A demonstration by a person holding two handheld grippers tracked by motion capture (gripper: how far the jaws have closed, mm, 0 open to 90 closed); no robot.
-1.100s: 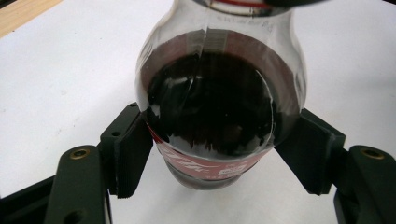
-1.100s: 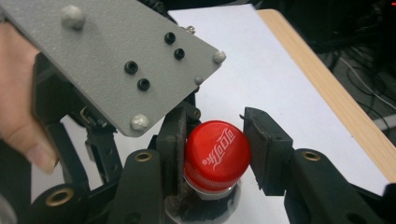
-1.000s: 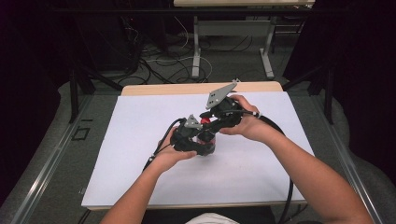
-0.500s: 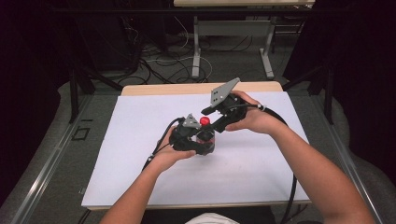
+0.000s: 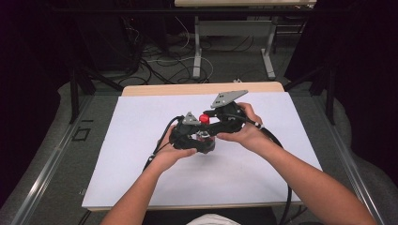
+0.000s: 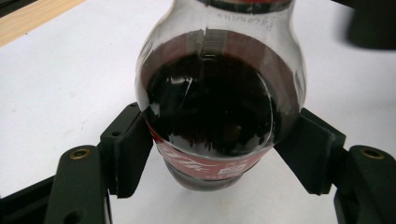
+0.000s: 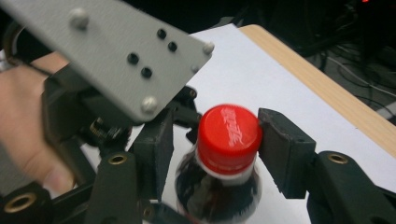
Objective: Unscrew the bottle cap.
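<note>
While both grip: bottle upright on counter (image 5: 141, 187)
Bottle (image 6: 219, 93): left gripper (image 6: 219, 154) jaws clamped on body
Cap (image 7: 229, 133): right gripper (image 7: 212, 144) jaws clamped on it
Risk: cap slips if bottle twists; fizz spill

The cola bottle (image 6: 219, 107) has its cap cut off by the top edge in the left gripper view. Its base is hidden behind the grippers from above, and the label's print is probably too blurry to read.
</note>
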